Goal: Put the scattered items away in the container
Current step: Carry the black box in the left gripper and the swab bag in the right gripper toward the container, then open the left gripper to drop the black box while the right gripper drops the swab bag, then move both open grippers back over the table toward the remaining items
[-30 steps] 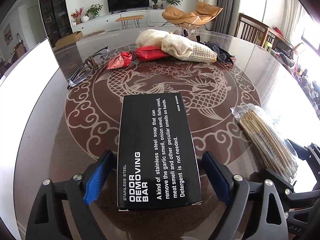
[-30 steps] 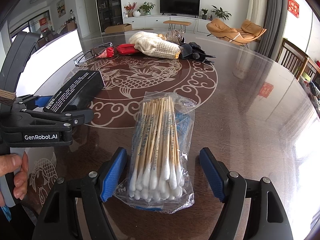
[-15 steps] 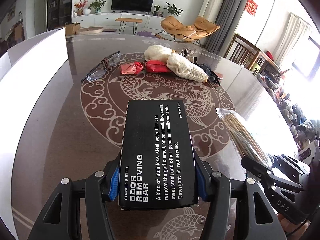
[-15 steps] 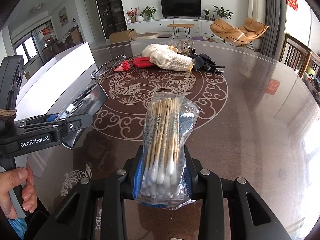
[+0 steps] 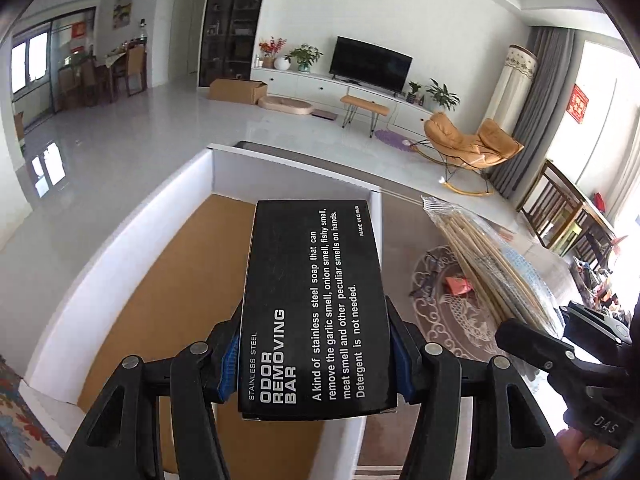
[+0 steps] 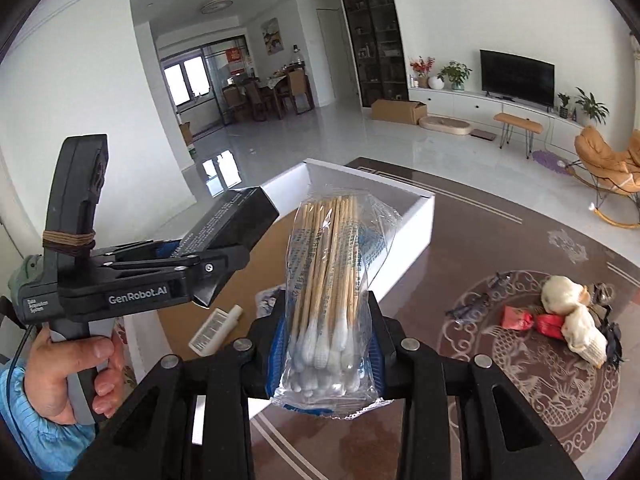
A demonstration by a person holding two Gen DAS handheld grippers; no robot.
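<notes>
My left gripper [image 5: 316,364] is shut on a black box [image 5: 316,304] lettered "odor removing bar", held in the air over the white container [image 5: 120,256] with its brown cardboard floor. My right gripper [image 6: 328,344] is shut on a clear bag of cotton swabs [image 6: 332,280], raised above the container's right wall [image 6: 412,236]. In the right wrist view the left gripper [image 6: 224,248] with the black box [image 6: 232,220] hangs to the left, over the container. The swab bag [image 5: 488,264] shows at the right of the left wrist view.
A small white tube [image 6: 216,328] and a packet lie inside the container. On the round patterned table [image 6: 520,360] lie red packets [image 6: 532,320], cream knitted gloves [image 6: 576,320], glasses [image 6: 476,300] and a dark item [image 6: 612,336]. A hand [image 6: 64,376] grips the left tool's handle.
Both grippers closed on their items, the left on the black box and the right on the swab bag, lifted them off the table and swung them left to the white container.
</notes>
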